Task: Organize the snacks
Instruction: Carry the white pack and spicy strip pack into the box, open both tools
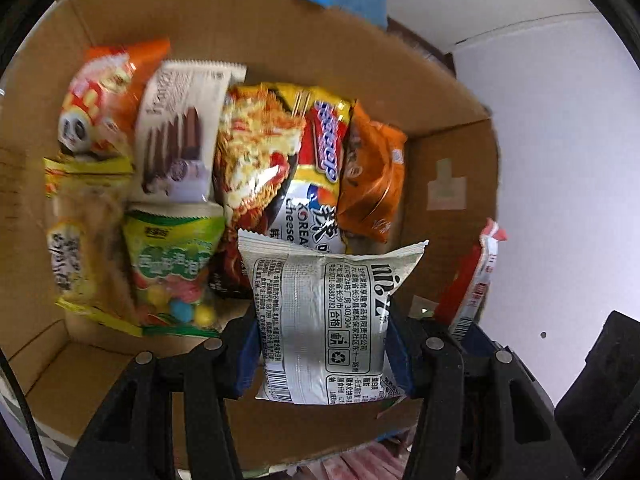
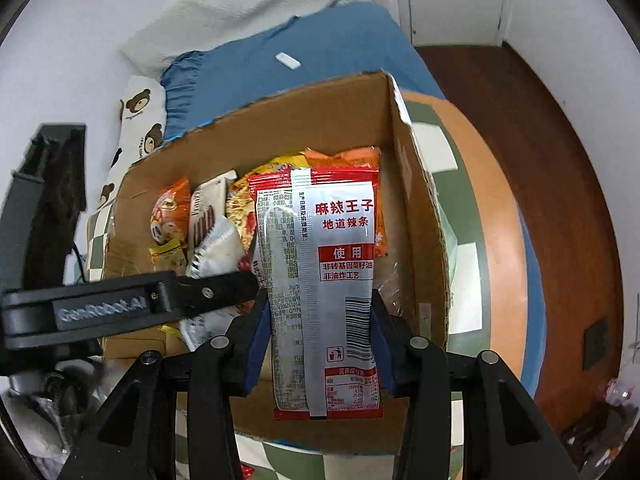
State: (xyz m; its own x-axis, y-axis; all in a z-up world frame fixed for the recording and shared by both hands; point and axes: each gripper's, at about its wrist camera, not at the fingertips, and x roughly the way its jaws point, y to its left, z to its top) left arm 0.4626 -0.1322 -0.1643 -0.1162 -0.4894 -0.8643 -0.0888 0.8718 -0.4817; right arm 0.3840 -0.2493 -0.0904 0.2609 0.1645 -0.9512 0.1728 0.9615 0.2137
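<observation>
A cardboard box (image 1: 280,40) holds several snack packets, among them a yellow noodle packet (image 1: 288,152) and a green candy bag (image 1: 176,264). My left gripper (image 1: 324,344) is shut on a silver-white snack packet (image 1: 324,312) and holds it above the box's near side. My right gripper (image 2: 320,340) is shut on a red and white spicy strip packet (image 2: 320,280) and holds it over the box (image 2: 416,208) on its right side. The left gripper (image 2: 224,288) also shows in the right wrist view, reaching in from the left with the silver-white packet (image 2: 218,252).
The box stands on a round table with a checked cloth (image 2: 464,184). A bed with a blue sheet (image 2: 312,48) and a bear-print pillow (image 2: 140,120) lies behind it. Brown wooden floor (image 2: 560,160) is to the right.
</observation>
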